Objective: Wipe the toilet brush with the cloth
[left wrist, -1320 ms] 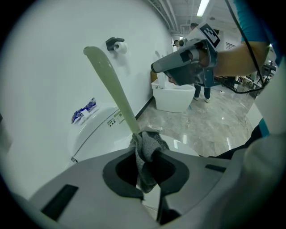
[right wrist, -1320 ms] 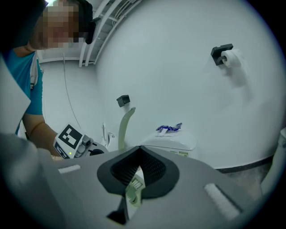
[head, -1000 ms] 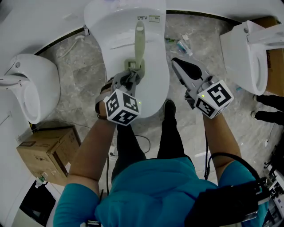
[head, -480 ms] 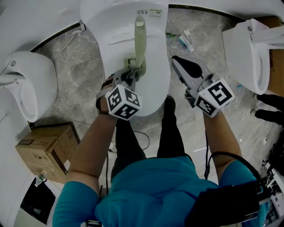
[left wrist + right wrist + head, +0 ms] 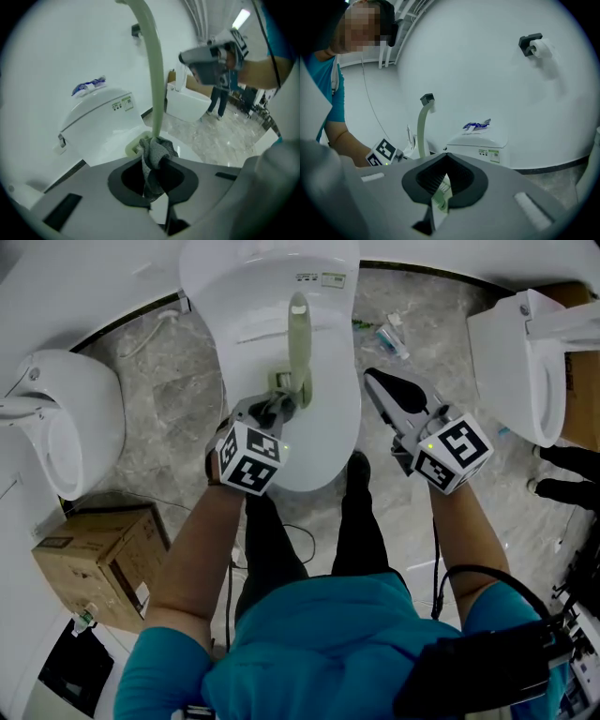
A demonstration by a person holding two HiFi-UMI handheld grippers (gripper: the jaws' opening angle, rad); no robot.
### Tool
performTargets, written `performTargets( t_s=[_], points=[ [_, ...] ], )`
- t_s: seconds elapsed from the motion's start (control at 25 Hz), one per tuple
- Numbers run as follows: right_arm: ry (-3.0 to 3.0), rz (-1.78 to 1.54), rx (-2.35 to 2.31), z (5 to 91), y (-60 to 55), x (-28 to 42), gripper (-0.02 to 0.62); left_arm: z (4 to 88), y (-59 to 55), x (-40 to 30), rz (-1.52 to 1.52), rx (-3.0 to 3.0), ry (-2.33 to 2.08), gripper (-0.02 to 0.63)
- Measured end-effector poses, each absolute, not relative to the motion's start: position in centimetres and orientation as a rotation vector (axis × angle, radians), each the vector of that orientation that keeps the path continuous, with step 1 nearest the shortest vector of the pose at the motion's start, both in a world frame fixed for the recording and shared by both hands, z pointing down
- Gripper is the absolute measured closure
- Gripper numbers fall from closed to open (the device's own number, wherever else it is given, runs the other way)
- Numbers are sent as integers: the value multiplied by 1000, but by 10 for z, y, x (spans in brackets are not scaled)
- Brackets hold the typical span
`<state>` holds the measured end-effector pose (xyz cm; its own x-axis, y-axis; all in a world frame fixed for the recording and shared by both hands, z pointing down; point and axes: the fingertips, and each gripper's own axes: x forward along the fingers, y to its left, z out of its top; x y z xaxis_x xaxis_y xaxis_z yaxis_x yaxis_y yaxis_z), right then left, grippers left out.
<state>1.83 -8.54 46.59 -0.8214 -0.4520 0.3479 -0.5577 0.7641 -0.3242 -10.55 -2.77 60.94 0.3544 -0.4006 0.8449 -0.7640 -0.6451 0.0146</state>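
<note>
The left gripper (image 5: 279, 408) pinches a grey cloth (image 5: 153, 157) against the toilet brush (image 5: 298, 343), which stands on the toilet lid (image 5: 330, 413). The right gripper (image 5: 386, 395), pressed together, hangs right of the lid.

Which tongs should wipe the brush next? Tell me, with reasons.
Left. The left tongs grip the cloth right against the brush; the right tongs hang beside the toilet, apart from it.

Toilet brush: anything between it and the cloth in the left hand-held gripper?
Nothing visible. The left hand-held gripper is shut on the cloth, which is pressed against the low end of the toilet brush handle, just above its base on the toilet lid.
</note>
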Motion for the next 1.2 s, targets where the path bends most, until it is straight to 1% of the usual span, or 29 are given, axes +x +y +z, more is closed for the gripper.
performTargets(
  t_s=[0.08,0.32,0.48,0.56,0.68,0.96,1.2],
  points=[
    [-2714,615,799,457,-84,18,598,570,-32,-114,1036,2224,-1051,568],
    [-2732,640,835,421,-81,18,598,417,-85,-128,342,2246,-1020,568],
    [-2752,625,860,401,-82,21,598,353,-121,-117,65,2203,-894,568],
    [-2762,611,870,392,-80,22,598,340,-125,-109,2,2167,-834,568],
    [-2770,597,878,381,-73,23,598,338,-120,-103,-9,2121,-802,568],
    [-2762,607,895,383,-70,29,598,360,-121,-100,-49,1999,-775,568],
    [-2742,633,899,392,-69,31,598,376,-114,-100,-4,1985,-787,568]
  ],
)
